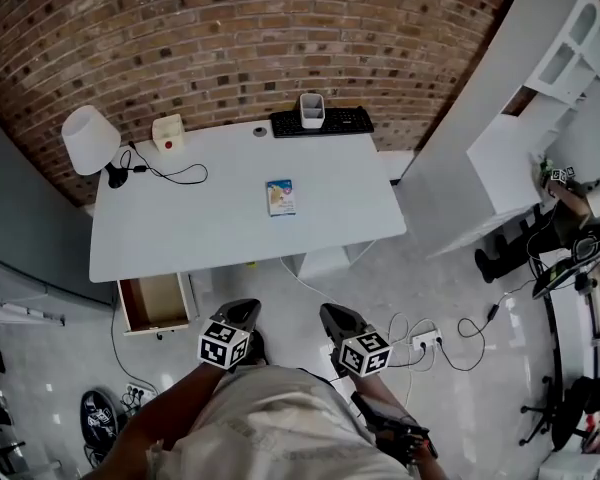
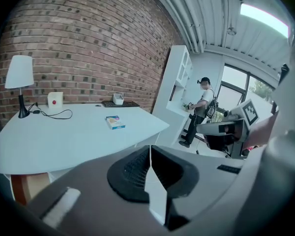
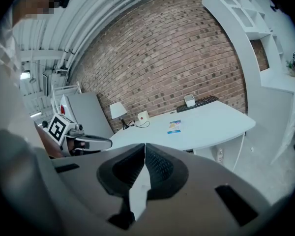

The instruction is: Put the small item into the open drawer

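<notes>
The small item is a flat blue and yellow box (image 1: 280,197) lying on the white desk (image 1: 200,228), right of its middle. The open drawer (image 1: 155,303) sticks out under the desk's front left corner and looks empty. Both grippers hang in front of the desk, over the floor and well short of the box. My left gripper (image 1: 244,310) is shut with nothing in it, and so is my right gripper (image 1: 336,314). In the left gripper view the box (image 2: 115,122) lies beyond the shut left gripper (image 2: 150,154). In the right gripper view the box (image 3: 174,126) lies beyond the shut right gripper (image 3: 144,154).
A white lamp (image 1: 88,140), a white box with a red button (image 1: 167,132) and a black cable stand at the desk's back left. A keyboard (image 1: 322,122) and a white cup (image 1: 312,109) sit at the back. A white shelf unit (image 1: 540,88) stands to the right; a person (image 2: 201,107) stands beside it.
</notes>
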Motion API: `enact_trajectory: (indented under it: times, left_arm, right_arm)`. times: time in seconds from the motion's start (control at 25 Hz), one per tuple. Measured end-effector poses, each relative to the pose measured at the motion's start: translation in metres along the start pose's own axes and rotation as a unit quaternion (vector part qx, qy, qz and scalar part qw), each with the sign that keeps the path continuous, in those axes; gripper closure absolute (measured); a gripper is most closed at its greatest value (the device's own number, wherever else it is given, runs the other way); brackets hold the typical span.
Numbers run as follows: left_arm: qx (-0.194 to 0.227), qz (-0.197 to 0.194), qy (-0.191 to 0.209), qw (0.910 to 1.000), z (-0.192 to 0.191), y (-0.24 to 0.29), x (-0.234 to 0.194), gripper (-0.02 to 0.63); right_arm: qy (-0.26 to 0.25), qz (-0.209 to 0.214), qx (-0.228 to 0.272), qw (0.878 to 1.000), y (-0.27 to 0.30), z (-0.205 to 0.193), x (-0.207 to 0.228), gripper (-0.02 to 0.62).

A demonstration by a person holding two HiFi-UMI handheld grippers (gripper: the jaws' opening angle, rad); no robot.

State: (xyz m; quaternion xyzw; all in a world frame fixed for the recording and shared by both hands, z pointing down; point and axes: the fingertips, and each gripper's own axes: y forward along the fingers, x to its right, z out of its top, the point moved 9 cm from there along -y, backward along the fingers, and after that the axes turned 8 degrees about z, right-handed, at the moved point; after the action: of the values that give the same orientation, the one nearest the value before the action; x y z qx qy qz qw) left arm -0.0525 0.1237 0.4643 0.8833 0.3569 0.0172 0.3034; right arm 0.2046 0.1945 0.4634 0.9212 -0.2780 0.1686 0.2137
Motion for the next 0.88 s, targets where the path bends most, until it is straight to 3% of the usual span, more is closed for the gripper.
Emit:
enact_trajectory:
  times: [0.44,0.88]
  left_arm:
    - [-0.002,-0.047,0.011,0.9988,0.036,0.037,-0.048,0.592]
    - [-0.001,-0.050,0.014,0.9986,0.044,0.048,-0.107,0.592]
  right_arm:
    - [0.006,-0.054,0.003,0.999,0.038,0.028,0.007,0.589]
    - [-0.005,-0.080,0.004,0.997,0.095,0.051,0.007,0.589]
